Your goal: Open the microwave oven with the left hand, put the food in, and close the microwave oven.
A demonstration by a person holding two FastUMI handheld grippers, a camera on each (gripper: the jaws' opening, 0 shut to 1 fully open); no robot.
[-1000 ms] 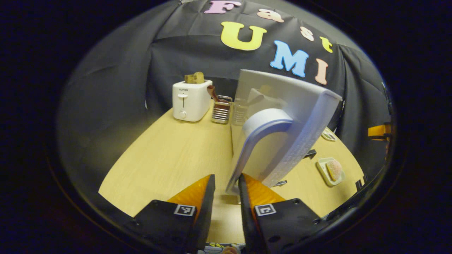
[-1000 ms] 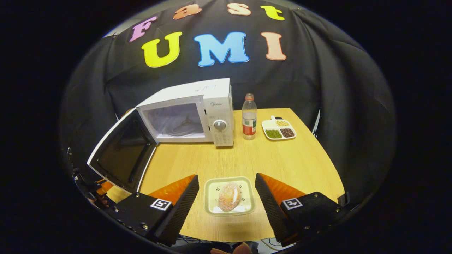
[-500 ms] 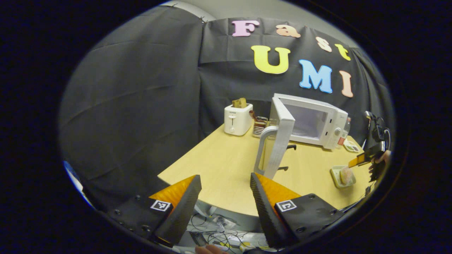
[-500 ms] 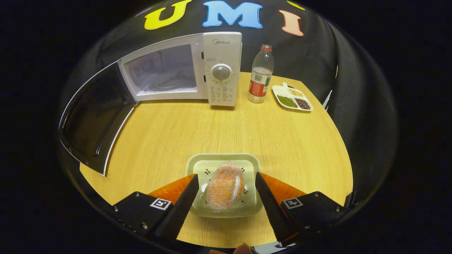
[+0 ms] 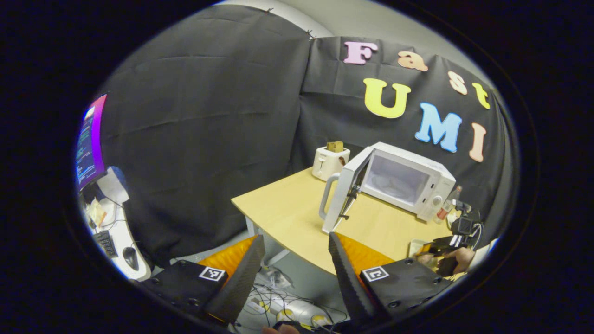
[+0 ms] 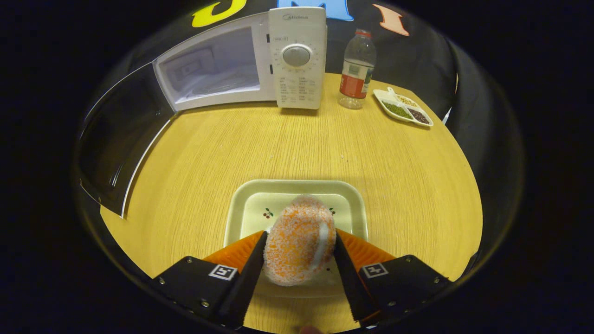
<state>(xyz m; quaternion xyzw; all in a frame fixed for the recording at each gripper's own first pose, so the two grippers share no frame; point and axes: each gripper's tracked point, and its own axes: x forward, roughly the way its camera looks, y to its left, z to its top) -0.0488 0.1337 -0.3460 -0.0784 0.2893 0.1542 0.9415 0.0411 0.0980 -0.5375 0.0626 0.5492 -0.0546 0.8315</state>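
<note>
1. Where the right gripper [image 6: 299, 260] hangs low over the plate [image 6: 250, 208], its two fingers sit on either side of the sugary bun [image 6: 299, 239], right against it or nearly so; I cannot tell if they press it yet.
2. Past the plate, the right gripper view shows bare table [image 6: 297, 144] all the way to the microwave [image 6: 297, 60], whose door [image 6: 120, 139] swings out wide on the left.
3. Beside the microwave stand a bottle [image 6: 355, 69] and a small tray of beans [image 6: 403, 107] near the far right edge.
4. While that goes on, the left gripper [image 5: 294, 269] is spread wide with nothing in it, off the near edge of the table [image 5: 283, 208], over cables [image 5: 283, 311] on the floor.
5. From the left gripper view you see other things: a toaster [image 5: 330, 161] behind the open door [image 5: 343, 195], and a desk with a screen [image 5: 90, 139] and mouse [image 5: 130, 258] far left.
6. That view also shows the right gripper [image 5: 441, 248] from afar, low at the table's right end.
</note>
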